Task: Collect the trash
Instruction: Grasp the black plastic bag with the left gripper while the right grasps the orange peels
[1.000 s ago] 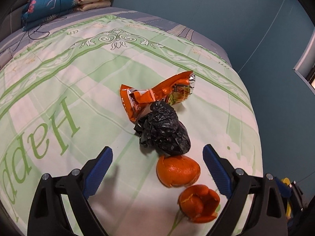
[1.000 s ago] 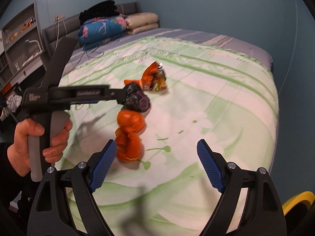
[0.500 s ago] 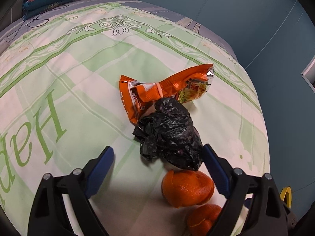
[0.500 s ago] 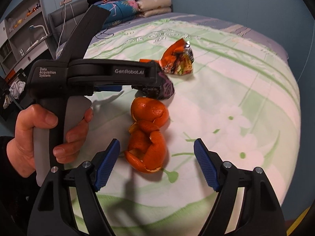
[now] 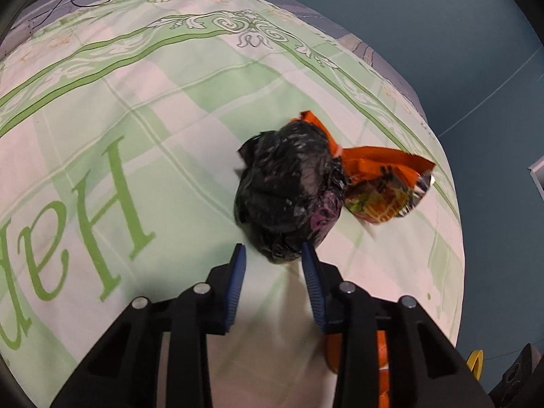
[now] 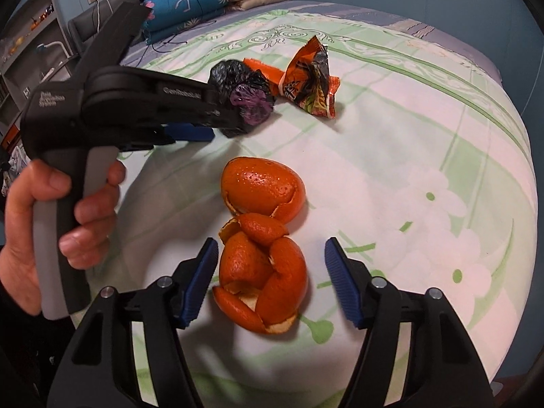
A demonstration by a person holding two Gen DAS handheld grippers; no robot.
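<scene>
A crumpled black plastic bag lies on the green-and-white bedspread. My left gripper has closed on the bag's near end, its blue pads touching it. The bag also shows in the right wrist view, at the tip of the left gripper. An orange snack wrapper lies just behind the bag, also seen in the right wrist view. Two orange peels lie in front of my right gripper, which is open: the near peel sits between its fingers, the far peel beyond.
Folded blankets and pillows are stacked at the head of the bed. A shelf unit stands at the left. The bed's right edge drops off to a blue wall. A yellow object lies on the floor.
My left gripper moved forward over the peels and narrowed from wide open onto the black bag. My right gripper advanced until the near peel sits between its fingers.
</scene>
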